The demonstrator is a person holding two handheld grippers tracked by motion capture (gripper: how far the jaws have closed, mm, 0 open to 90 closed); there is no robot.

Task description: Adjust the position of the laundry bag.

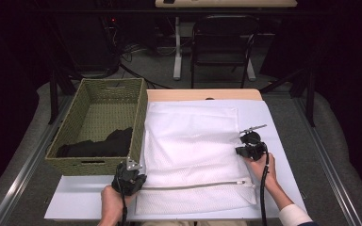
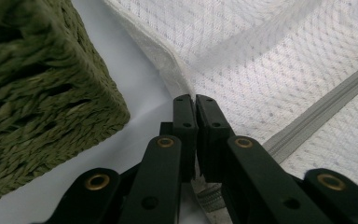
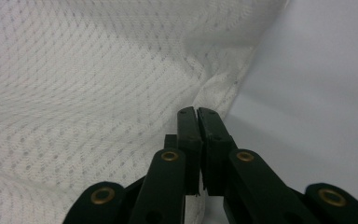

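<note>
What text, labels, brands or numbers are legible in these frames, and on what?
None legible. The white mesh laundry bag, its grey zipper, the green woven basket, the black cloth inside it and both grippers, left and right, carry no readable print.

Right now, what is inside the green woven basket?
A dark, crumpled cloth lies at the near end of the basket; the far part shows bare woven floor. Whatever is beneath the cloth is covered, and the near wall hides its lower edge.
</note>
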